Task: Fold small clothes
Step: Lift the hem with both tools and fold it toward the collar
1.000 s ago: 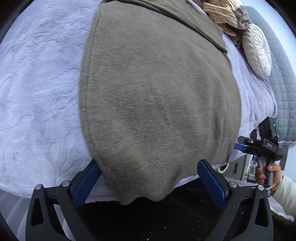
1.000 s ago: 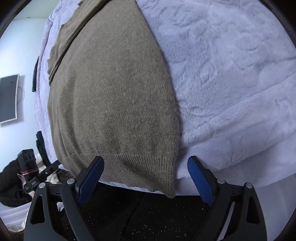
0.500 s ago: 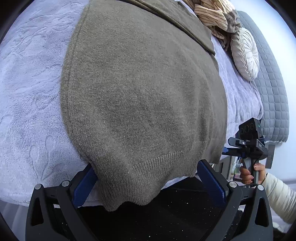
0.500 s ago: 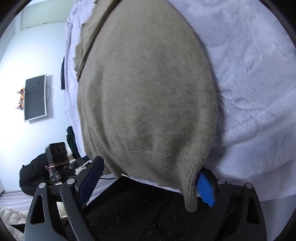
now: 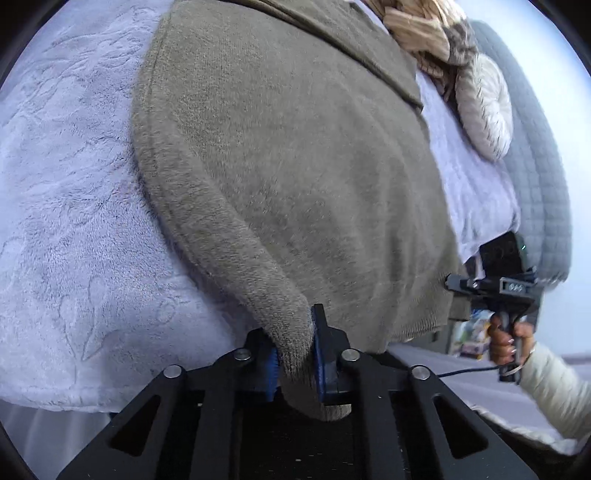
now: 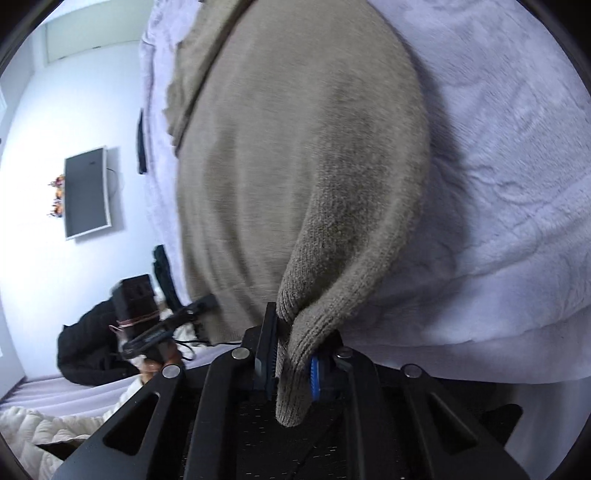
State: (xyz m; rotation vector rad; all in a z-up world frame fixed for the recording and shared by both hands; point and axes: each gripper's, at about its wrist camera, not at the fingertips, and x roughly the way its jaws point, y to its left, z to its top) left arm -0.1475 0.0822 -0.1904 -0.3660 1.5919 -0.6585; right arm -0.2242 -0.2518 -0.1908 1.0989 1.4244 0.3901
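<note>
Pinching one corner each of the single brown sweater, two hand-held grippers, left hand-held gripper and right hand-held gripper, close at lower centre; one bed beneath.

The pale fleece blanket lies bare on the outer side of the olive sweater, leaving open passage there. At the far end a round cream cushion and a striped bundle (both against the grey quilted headboard) crowd that corner.
</note>
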